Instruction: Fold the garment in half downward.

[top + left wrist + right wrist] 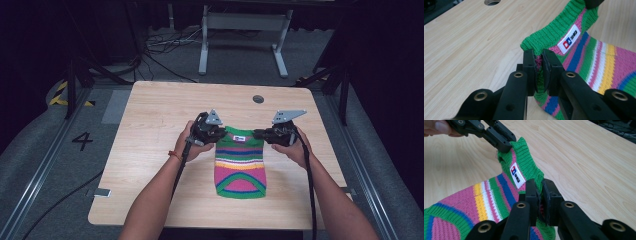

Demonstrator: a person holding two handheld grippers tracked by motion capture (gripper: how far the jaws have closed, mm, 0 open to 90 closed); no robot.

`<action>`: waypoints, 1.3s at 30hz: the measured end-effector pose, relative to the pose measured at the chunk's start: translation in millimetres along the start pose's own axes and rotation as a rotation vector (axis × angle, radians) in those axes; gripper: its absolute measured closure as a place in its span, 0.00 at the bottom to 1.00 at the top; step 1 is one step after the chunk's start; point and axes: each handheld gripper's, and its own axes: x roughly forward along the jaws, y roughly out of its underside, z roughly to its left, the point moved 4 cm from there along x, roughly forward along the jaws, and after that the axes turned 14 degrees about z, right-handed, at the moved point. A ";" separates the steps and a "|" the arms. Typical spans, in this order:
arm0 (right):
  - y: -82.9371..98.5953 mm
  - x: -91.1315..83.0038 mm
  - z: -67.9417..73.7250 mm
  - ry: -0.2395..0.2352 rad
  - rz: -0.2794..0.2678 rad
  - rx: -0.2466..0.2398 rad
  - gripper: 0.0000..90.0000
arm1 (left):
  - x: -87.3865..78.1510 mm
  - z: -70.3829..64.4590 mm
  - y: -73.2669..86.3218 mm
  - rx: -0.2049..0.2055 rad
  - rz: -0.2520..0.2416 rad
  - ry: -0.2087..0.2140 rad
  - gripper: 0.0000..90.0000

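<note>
Room: dark studio, grey carpet floor (pixel 45 150), loose cables and a white metal frame (pixel 245 22) beyond the table; a "4" marked on the floor at left.
Surface: I work over a pale wood-grain tabletop with rounded corners (pixel 150 120), with a round grommet hole (pixel 258 99) near its far edge.
Garment: small knitted top in pink, green, blue, yellow and white stripes (pixel 240 165), lying near the table's middle, hem toward me, green ribbed collar away from me. The lower body rests on the wood; the collar end is lifted between my two tools.
Label: white woven tag with a red and blue logo (pixel 569 39), sewn inside the collar, between the two grips.
Left gripper (pixel 538 63): clenched on the left end of the collar, knit pinched between the pads.
Right gripper (pixel 539 192): clamped likewise on the right end of the collar, green rib bunched between its jaws.
Handling, my judgement: light, soft and limp; it will sag and stretch between holds, and it will not slip readily on the pads.
Where to hold: the ribbed collar corners, as now, are the firmest and thickest fabric. A bite too close to the edge could let the rib pull free.
Risk: uneven pull would skew the stripes or drag the hem across the wood.
</note>
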 end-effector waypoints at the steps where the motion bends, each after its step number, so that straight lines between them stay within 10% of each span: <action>1: 1.0 -2.1 3.4 -0.004 -0.001 -0.011 0.93 | -2.0 -3.1 1.3 0.015 0.000 -0.004 0.90; 20: 37.5 -15.0 39.9 -0.060 0.061 -0.151 0.93 | -3.5 -59.6 27.8 0.179 0.064 -0.004 0.90; 39: 72.3 -0.7 88.1 -0.131 0.209 -0.263 0.89 | 8.8 -85.9 59.5 0.251 0.160 -0.016 0.90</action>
